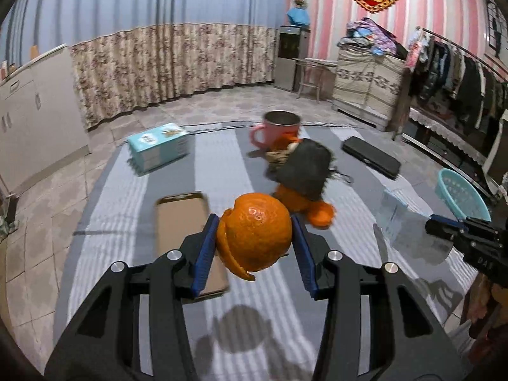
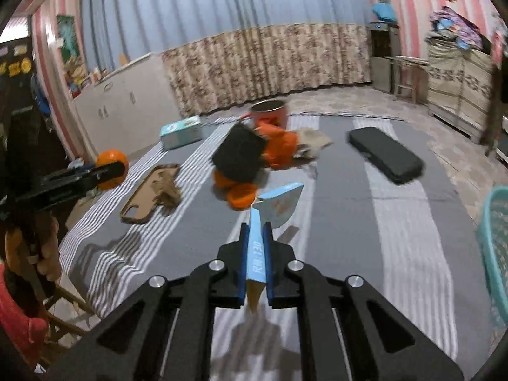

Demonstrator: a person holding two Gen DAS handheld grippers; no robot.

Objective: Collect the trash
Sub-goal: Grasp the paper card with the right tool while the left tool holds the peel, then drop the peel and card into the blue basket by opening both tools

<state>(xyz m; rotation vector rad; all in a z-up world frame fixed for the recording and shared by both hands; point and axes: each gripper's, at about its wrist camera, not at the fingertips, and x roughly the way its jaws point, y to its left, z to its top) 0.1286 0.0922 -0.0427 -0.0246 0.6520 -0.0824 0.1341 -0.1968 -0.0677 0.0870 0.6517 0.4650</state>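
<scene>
My left gripper (image 1: 254,222) is shut on a large curled orange peel (image 1: 257,235), held above the grey striped tablecloth (image 1: 219,165); from the right wrist view the same gripper (image 2: 108,168) and peel (image 2: 111,155) show at the far left. My right gripper (image 2: 256,227) is shut on a flattened light-blue carton (image 2: 281,201), which sticks out past its fingertips. In the left wrist view that gripper (image 1: 444,225) and carton (image 1: 393,219) sit at the right. More orange peels (image 2: 241,197) lie mid-table under a black square pad (image 2: 238,152).
A teal basket (image 2: 495,247) stands at the table's right edge. A pink mug (image 2: 270,111), crumpled paper (image 2: 314,141), a black flat case (image 2: 387,154), a brown cardboard piece (image 2: 152,193) and a teal box (image 2: 181,131) lie on the cloth. A person's hand (image 2: 47,254) grips the left handle.
</scene>
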